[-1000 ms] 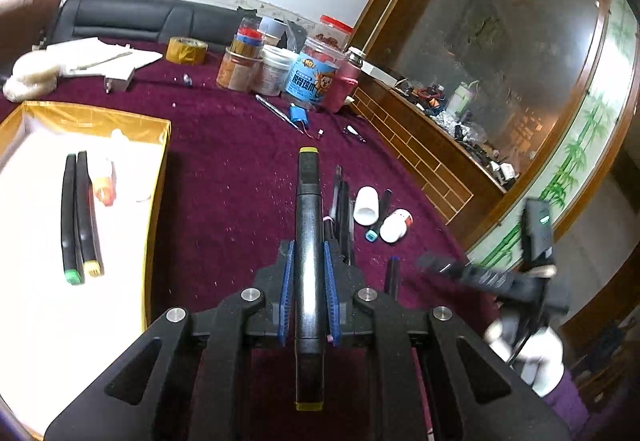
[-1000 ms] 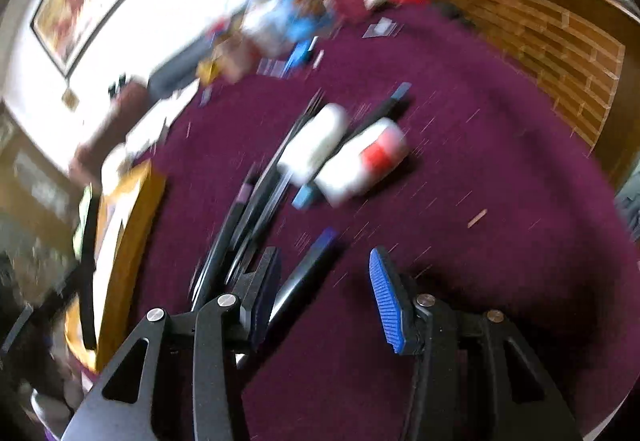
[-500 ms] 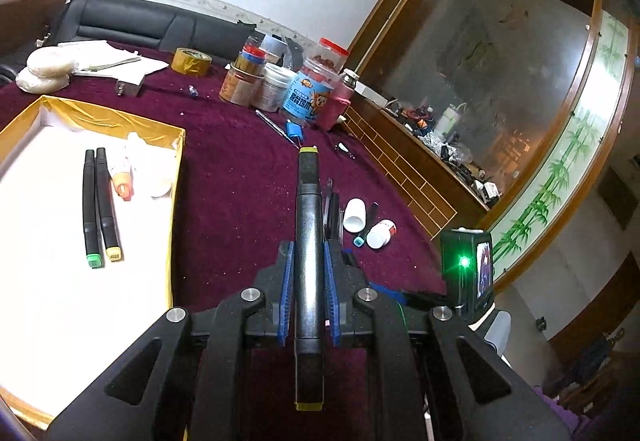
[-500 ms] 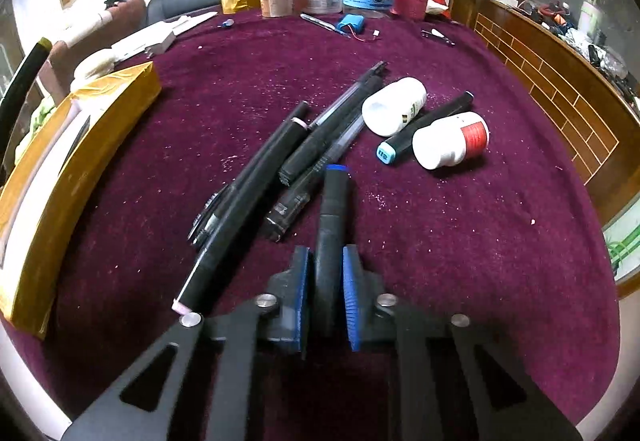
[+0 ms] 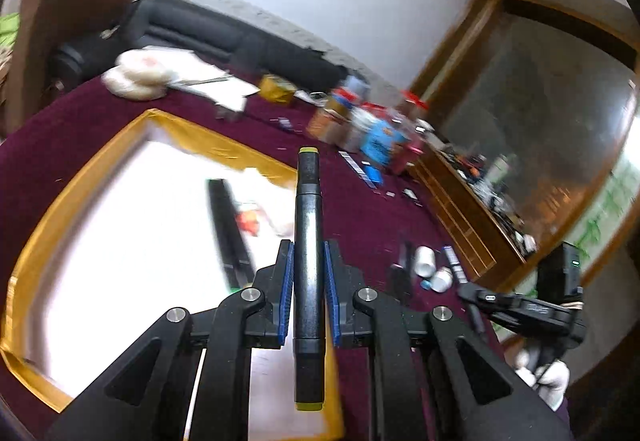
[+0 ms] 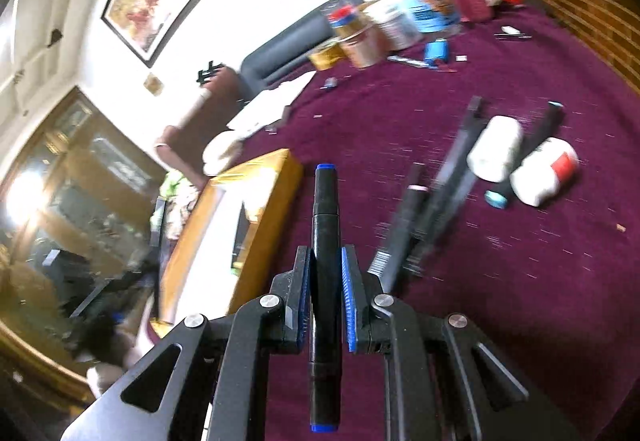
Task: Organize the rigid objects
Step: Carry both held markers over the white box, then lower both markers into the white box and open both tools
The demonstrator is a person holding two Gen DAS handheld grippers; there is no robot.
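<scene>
My left gripper (image 5: 308, 255) is shut on a black marker with yellow ends (image 5: 307, 209), held lengthwise above the right edge of the gold-rimmed white box (image 5: 80, 177). Black markers (image 5: 228, 229) and a small orange-capped item lie in that box. My right gripper (image 6: 326, 261) is shut on a black marker with blue ends (image 6: 325, 209), lifted off the maroon cloth beside the box (image 6: 276, 193). To its right remain several dark pens (image 6: 436, 193), a teal-tipped marker (image 6: 532, 157) and two white bottles (image 6: 496, 149) (image 6: 544, 171).
Jars, cans and a blue tub (image 6: 420, 9) crowd the far end of the table. White cloth and paper (image 5: 160, 77) lie at the far left. A wooden ledge (image 5: 472, 213) borders the table's right side. The right gripper's body (image 5: 520, 309) shows low right in the left wrist view.
The right gripper closed on the blue-ended marker, lifted it and swung left toward the box. The left gripper carried the yellow-ended marker left, over the box's right edge.
</scene>
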